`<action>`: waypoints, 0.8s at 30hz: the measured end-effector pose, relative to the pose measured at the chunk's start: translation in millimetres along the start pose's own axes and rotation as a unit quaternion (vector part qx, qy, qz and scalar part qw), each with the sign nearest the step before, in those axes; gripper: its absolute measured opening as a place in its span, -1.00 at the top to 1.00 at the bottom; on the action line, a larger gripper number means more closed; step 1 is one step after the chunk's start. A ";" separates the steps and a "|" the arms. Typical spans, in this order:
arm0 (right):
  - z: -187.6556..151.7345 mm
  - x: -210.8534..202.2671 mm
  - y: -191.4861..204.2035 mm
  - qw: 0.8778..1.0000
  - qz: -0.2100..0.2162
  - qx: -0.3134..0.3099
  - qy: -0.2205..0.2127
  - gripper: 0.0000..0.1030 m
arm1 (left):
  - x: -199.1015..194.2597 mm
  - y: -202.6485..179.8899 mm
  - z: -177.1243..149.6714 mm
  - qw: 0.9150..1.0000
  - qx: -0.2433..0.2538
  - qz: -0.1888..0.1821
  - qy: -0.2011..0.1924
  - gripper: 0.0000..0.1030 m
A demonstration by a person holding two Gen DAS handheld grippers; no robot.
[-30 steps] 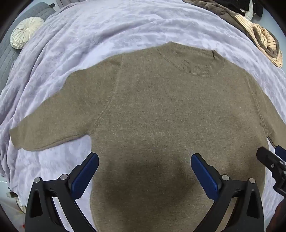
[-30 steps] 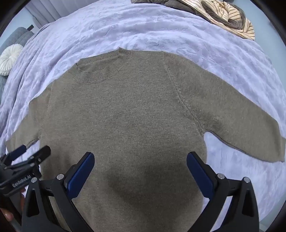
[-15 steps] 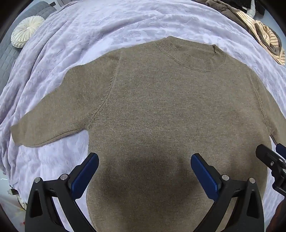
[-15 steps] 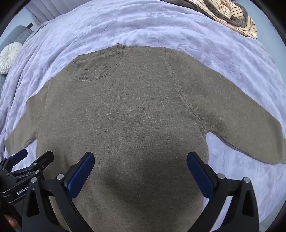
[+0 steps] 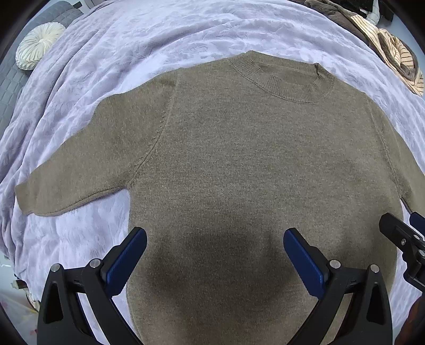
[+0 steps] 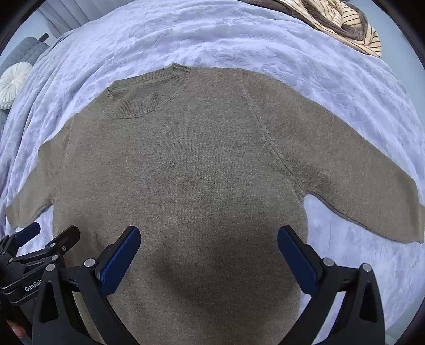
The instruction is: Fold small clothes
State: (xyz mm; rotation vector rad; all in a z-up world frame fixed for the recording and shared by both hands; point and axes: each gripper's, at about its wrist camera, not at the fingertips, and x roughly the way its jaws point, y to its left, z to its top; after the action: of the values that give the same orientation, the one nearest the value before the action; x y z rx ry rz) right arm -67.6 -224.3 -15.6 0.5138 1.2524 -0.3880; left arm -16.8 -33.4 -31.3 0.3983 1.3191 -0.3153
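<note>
Nearest the cameras, left gripper (image 5: 215,254) and right gripper (image 6: 208,252) both hang over the lower body of the sweater (image 5: 252,172), jaws spread wide, nothing held, side by side; each shows at the edge of the other's view. Sweater is olive-brown knit, lying flat and face up on the lavender blanket (image 5: 159,34), hem toward the grippers, ribbed collar (image 5: 287,79) away, both sleeves out sideways. No fold made yet by the look of it, so likely step is the first fold: take a sleeve or side edge and bring it across the body. To do it well, pinch only at the left sleeve cuff (image 5: 29,196) or right sleeve cuff (image 6: 403,225), lift low, keep the body from dragging; knit is thick and soft and may bunch. Farther out: round cream cushion (image 5: 39,45) on grey padding, a pile of striped clothes (image 6: 345,24) at the far corner. Neither blocks the fold area.
</note>
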 end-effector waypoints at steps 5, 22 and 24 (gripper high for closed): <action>0.4 0.7 1.6 1.000 -0.001 0.000 0.000 -0.99 | 2.6 -0.5 -0.4 1.000 -0.001 0.003 0.002 -1.00; 0.9 2.3 4.5 1.000 -0.002 -0.001 0.002 -0.99 | 6.6 4.0 0.5 1.000 -0.002 0.003 0.005 -1.00; 0.8 2.2 4.4 1.000 -0.003 -0.001 0.003 -0.99 | 7.2 3.9 1.0 1.000 -0.001 0.004 0.006 -1.00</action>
State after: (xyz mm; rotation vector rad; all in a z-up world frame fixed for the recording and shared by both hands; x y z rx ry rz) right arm -64.0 -221.2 -16.9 0.5109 1.2600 -0.3903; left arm -12.6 -30.4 -37.7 0.4036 1.3291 -0.3047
